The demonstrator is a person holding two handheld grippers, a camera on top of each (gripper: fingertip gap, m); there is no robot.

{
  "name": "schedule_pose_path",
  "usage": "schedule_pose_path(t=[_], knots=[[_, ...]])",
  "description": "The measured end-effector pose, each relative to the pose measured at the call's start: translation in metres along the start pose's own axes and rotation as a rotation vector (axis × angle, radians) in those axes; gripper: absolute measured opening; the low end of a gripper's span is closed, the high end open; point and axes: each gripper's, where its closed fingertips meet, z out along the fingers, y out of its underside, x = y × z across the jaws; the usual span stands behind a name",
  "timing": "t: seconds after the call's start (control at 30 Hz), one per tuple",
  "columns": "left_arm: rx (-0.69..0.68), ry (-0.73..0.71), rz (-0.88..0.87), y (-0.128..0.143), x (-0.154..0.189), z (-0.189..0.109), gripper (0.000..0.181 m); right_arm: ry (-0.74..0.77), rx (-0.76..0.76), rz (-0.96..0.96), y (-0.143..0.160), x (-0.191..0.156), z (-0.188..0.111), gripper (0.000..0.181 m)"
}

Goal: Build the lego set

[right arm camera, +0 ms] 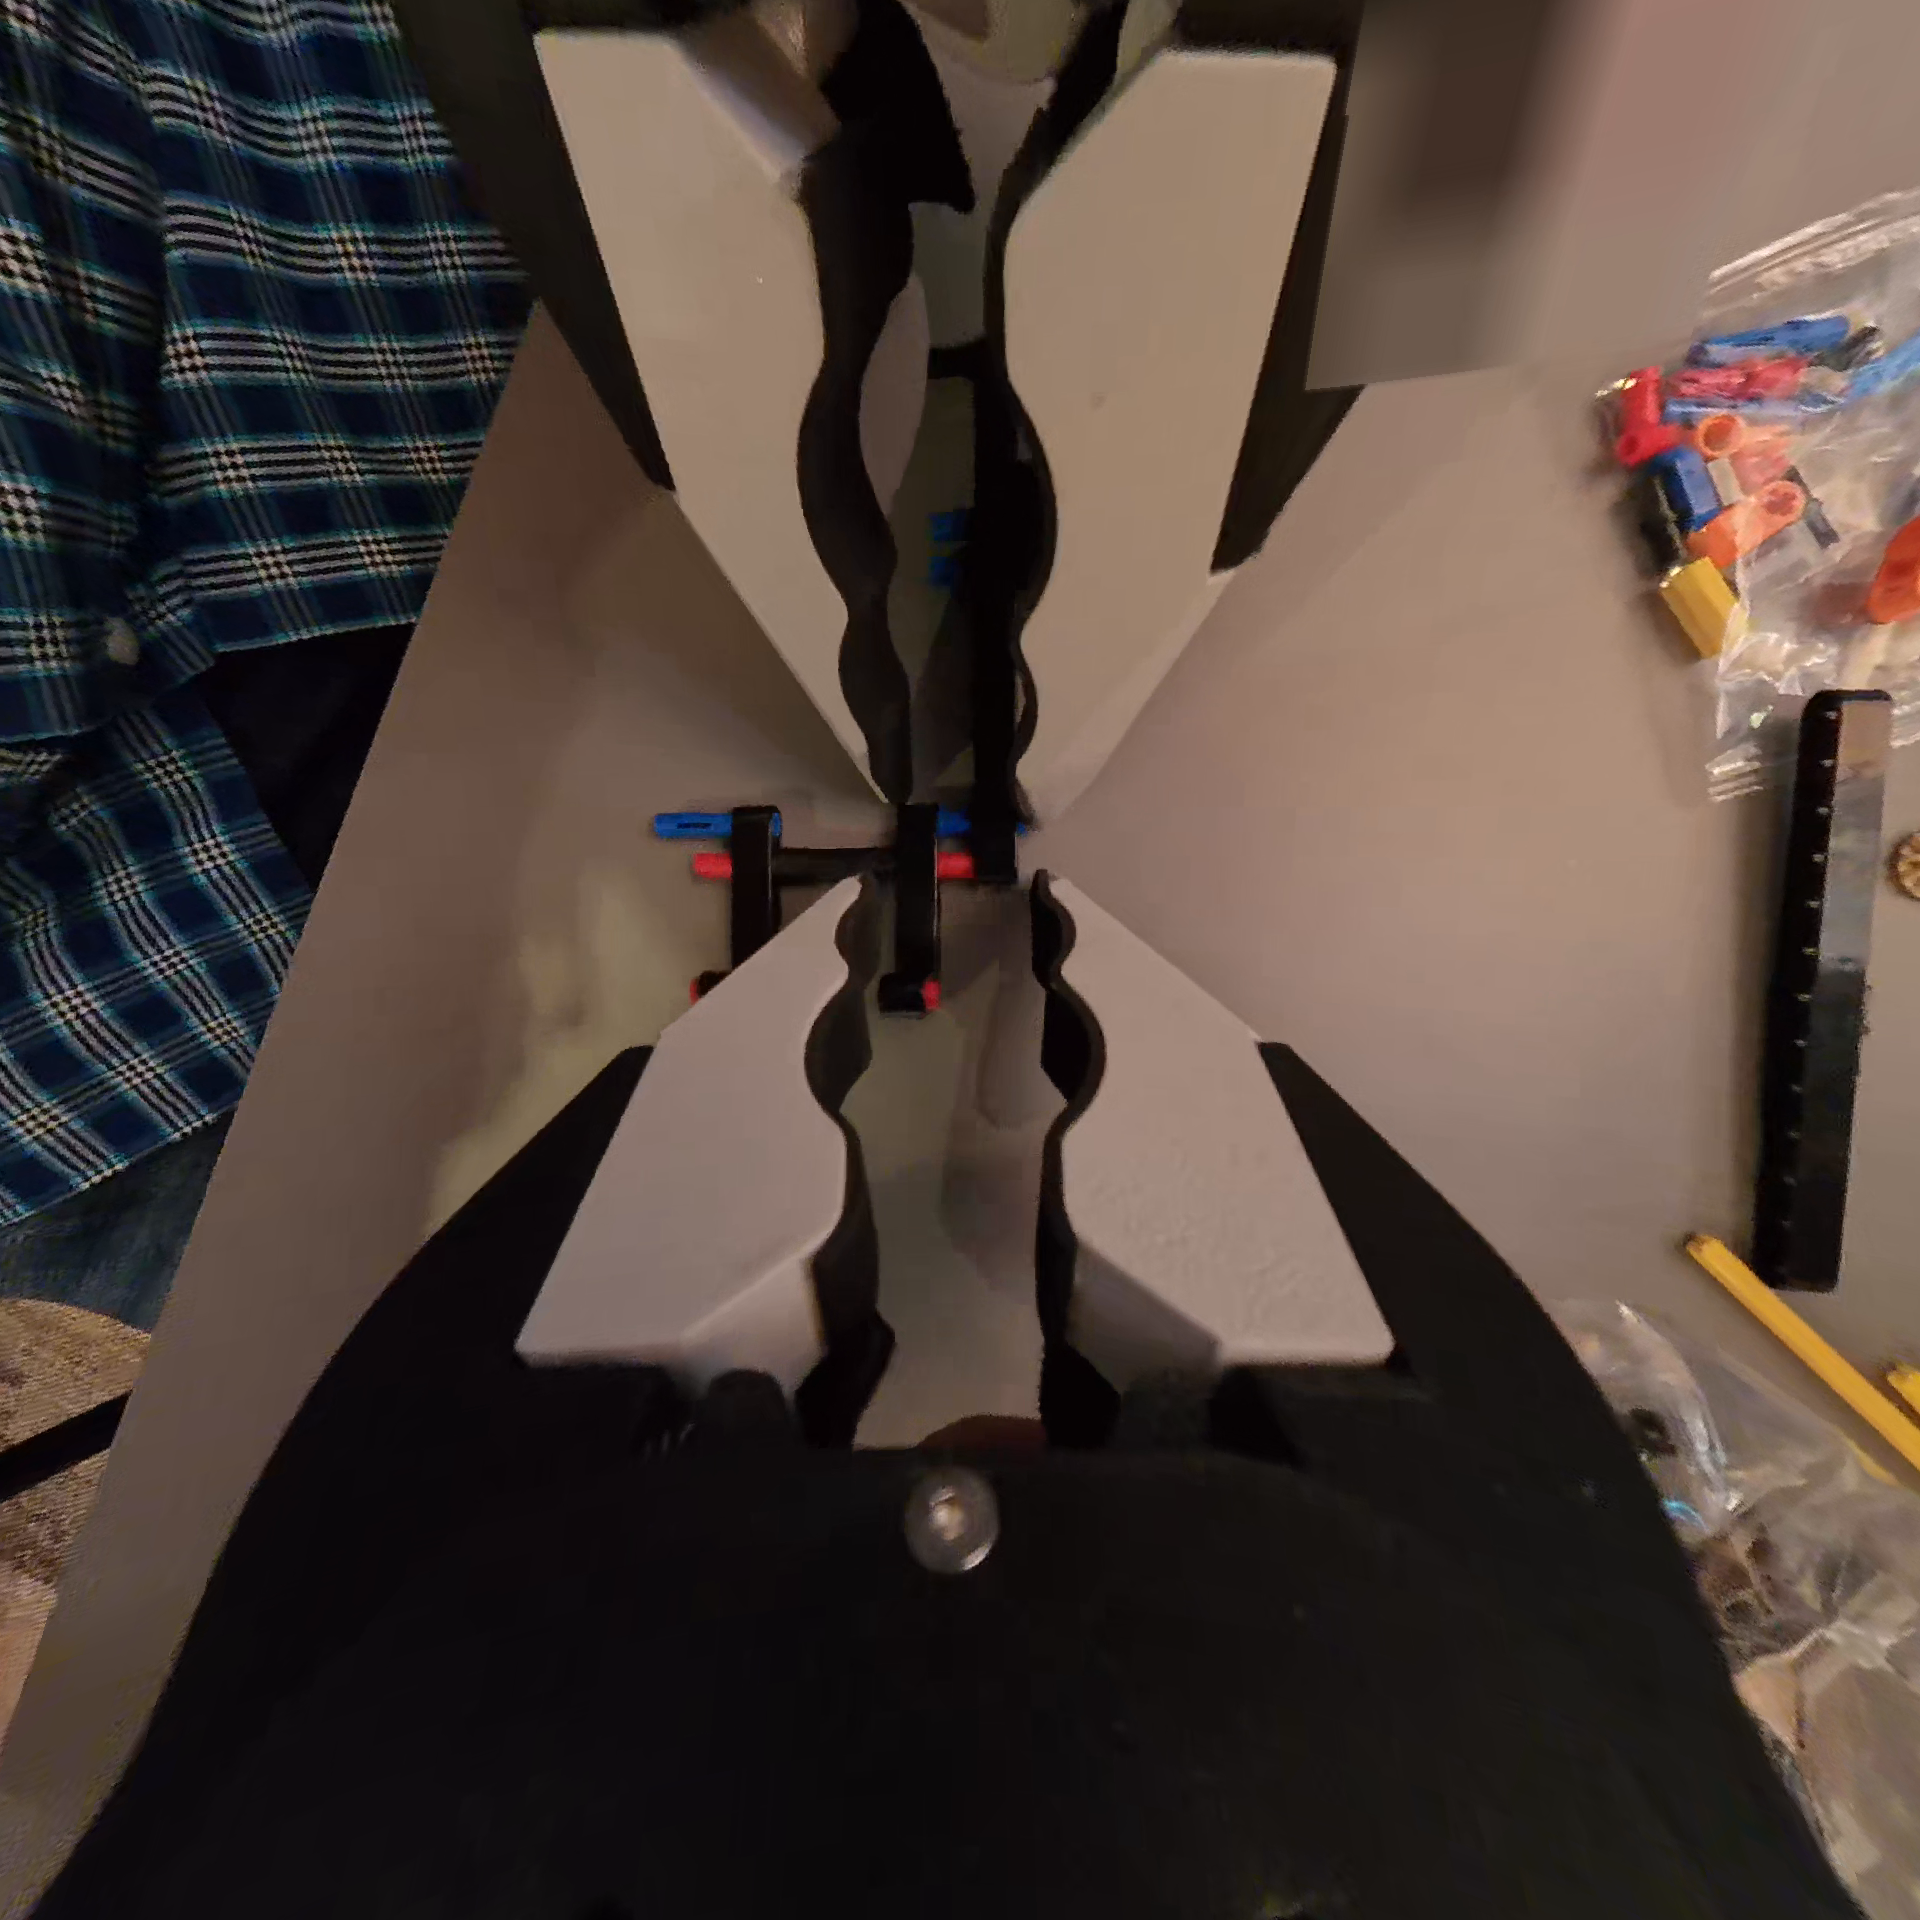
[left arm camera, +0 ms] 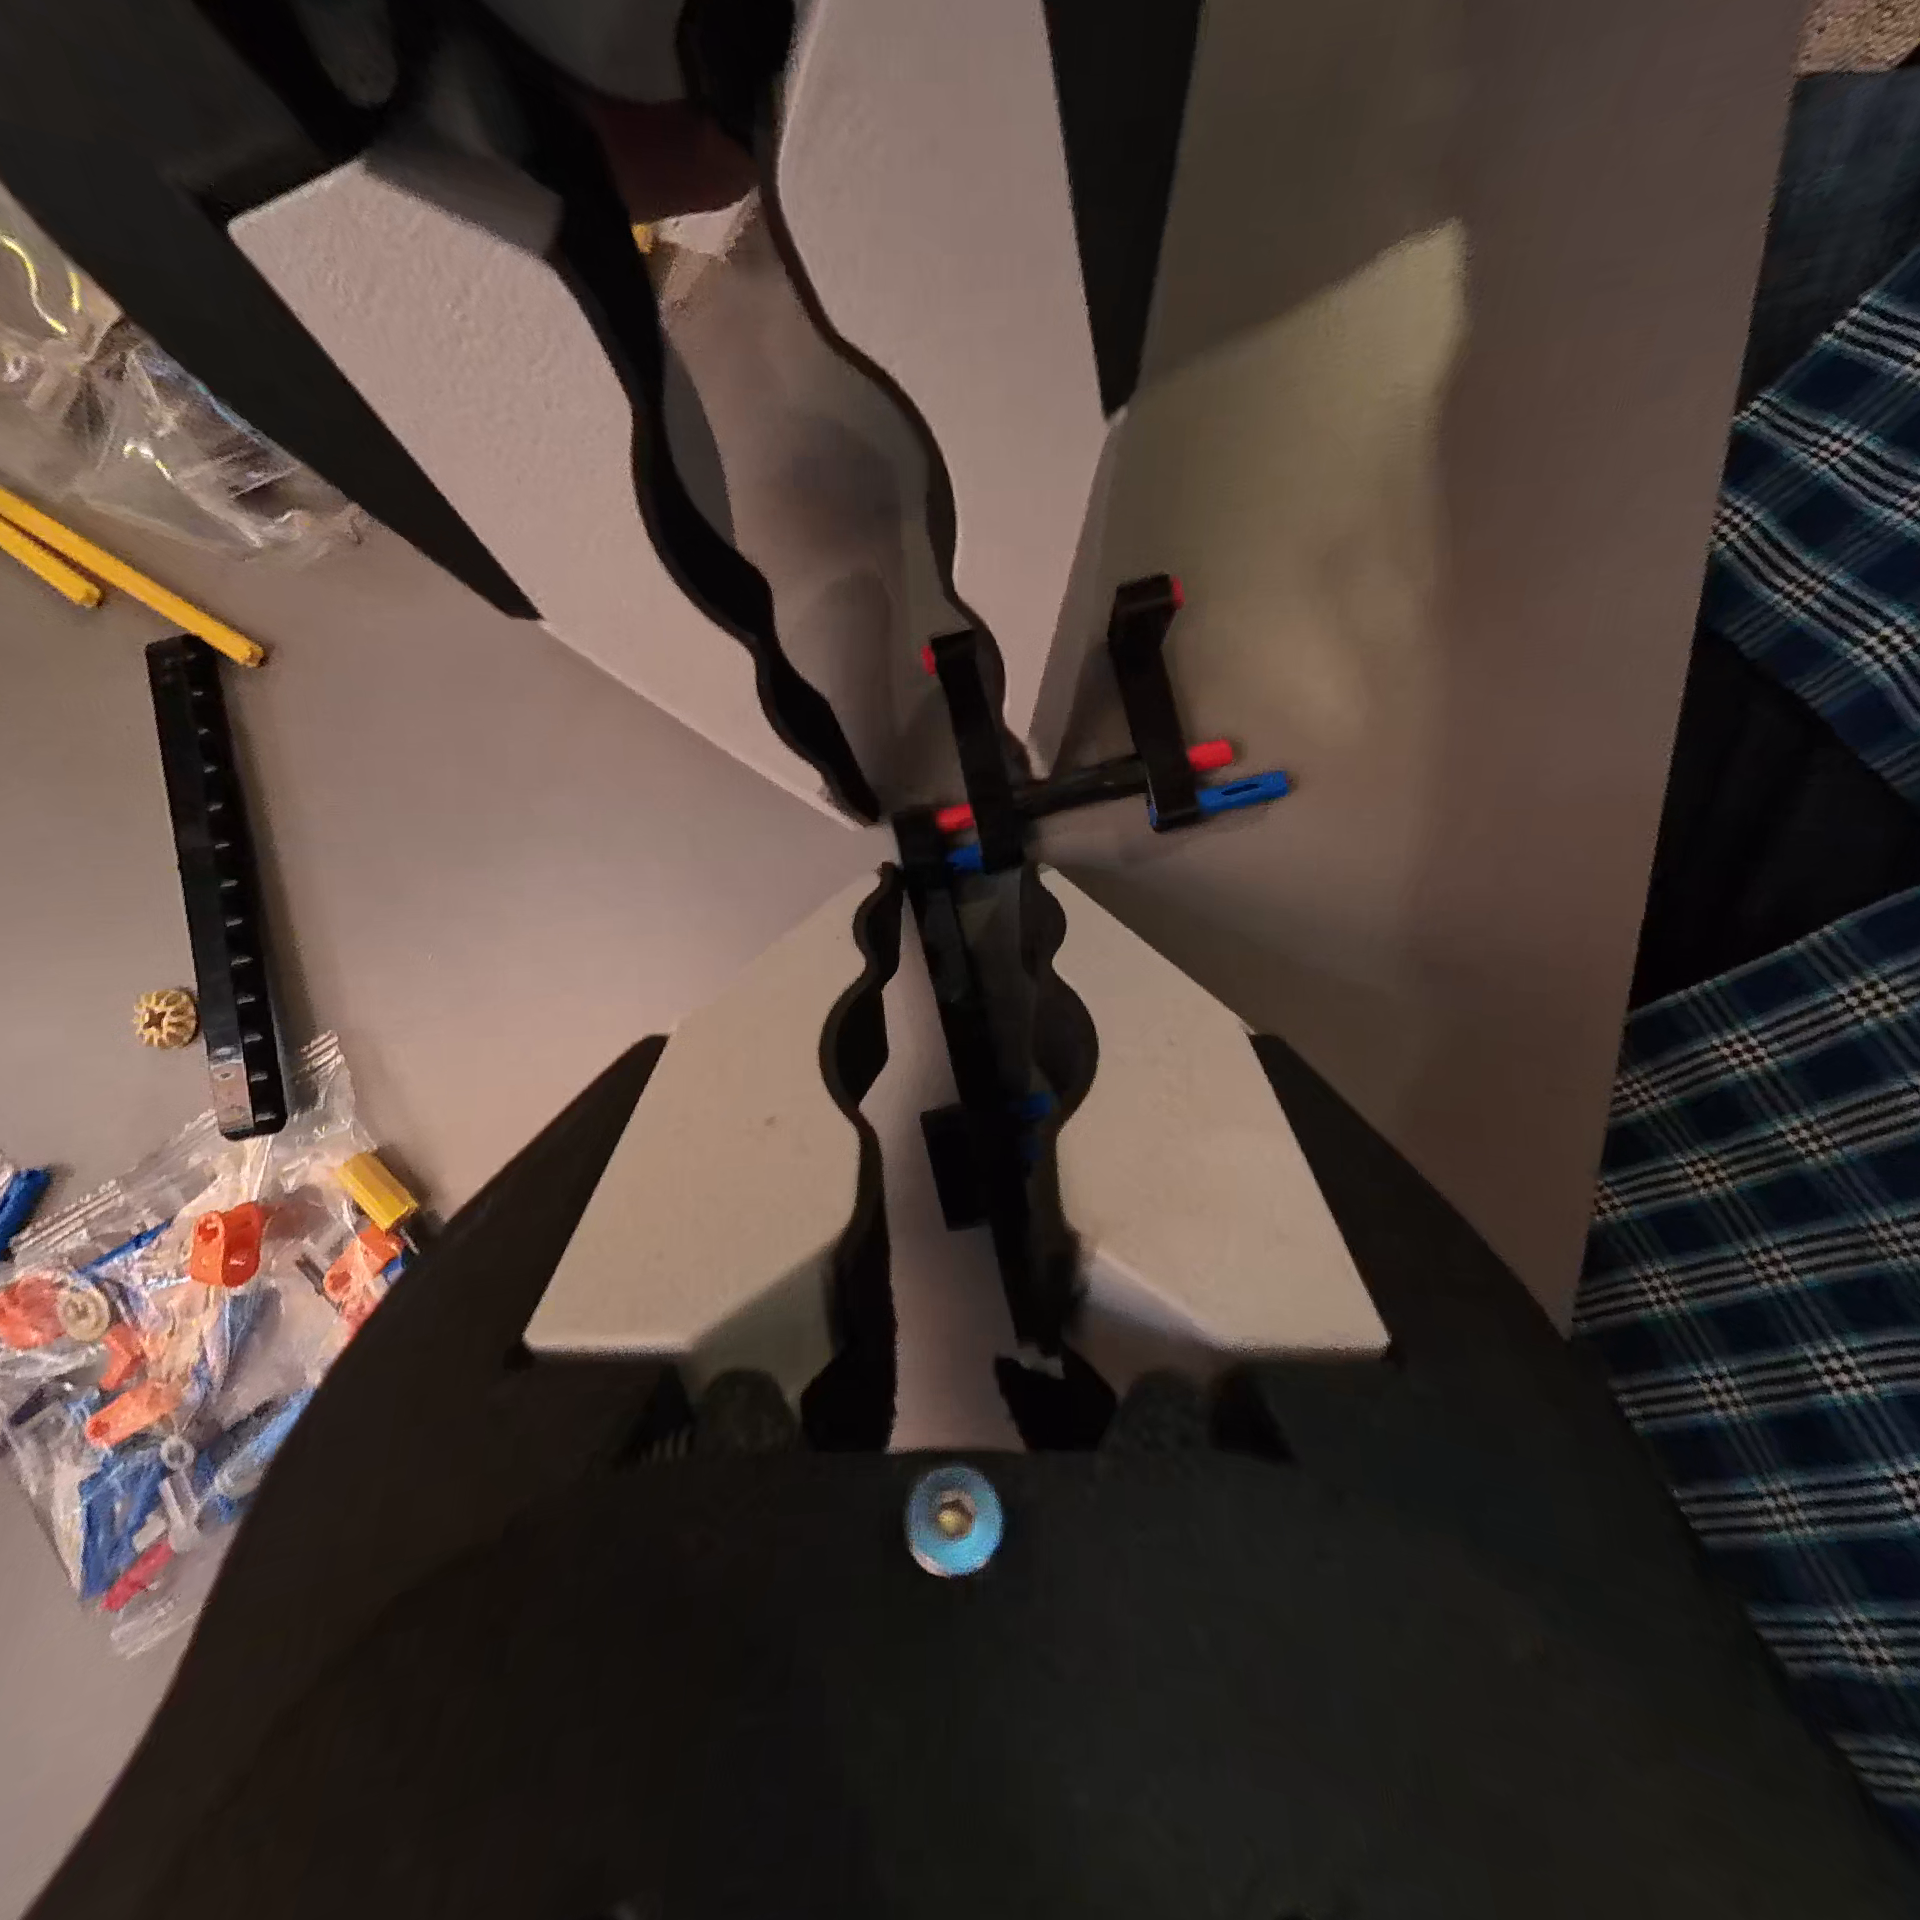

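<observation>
Assembly: a small black lego frame of beams and a cross axle with red and blue pins (left arm camera: pixel 1039 790) sits at the centre of both views (right arm camera: pixel 831 862), held in the air above the desk between the two grippers, which meet tip to tip.
Left gripper: the grey-and-black two-finger left gripper (left arm camera: pixel 961 883) has its jaws nearly closed on a long black beam of the frame, which runs down between its fingers in the lower middle of the left wrist view.
Right gripper: the matching right gripper (right arm camera: pixel 945 883) has its jaws partly open, with a short black beam of the frame standing between the tips; I cannot tell whether they press on it.
Loose beam: a long black lego beam with a row of holes (left arm camera: pixel 218 894) lies flat at the left of the left wrist view, far right in the other (right arm camera: pixel 1818 987).
Gear: a small tan gear (left arm camera: pixel 164 1016) lies just beside that beam.
Axles: two yellow rods (left arm camera: pixel 125 577) lie at the upper left.
Bag: a clear plastic bag of orange, blue and yellow parts (left arm camera: pixel 156 1382) lies at the lower left, upper right of the right wrist view (right arm camera: pixel 1808 499).
Desk: a plain grey desk (left arm camera: pixel 520 883) carries all the loose things.
Person: a blue plaid sleeve (left arm camera: pixel 1787 1143) fills the right edge.
</observation>
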Motion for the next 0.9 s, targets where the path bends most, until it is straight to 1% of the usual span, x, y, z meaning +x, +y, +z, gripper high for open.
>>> schedule_pose_path(t=[0.2,0.33,0.67,0.9], knots=[[0.014,0.043,0.047,-0.0004,0.0024,-0.0001,0.021,-0.003,0.045,-0.02,-0.0044,-0.0061,0.0021,0.028],[0.014,0.059,0.05,-0.0006,0.0047,0.0002,0.021,0.019,0.044,-0.032,-0.0016,-0.0067,0.0035,0.022],[-0.025,0.039,0.054,-0.0014,0.005,0.0002,0.021,0.039,0.05,0.0,-0.0021,-0.0076,0.0039,0.021],[-0.003,0.053,0.058,-0.0021,0.007,0.0004,0.021,0.033,0.041,0.003,-0.0015,-0.0091,0.0038,0.02]])
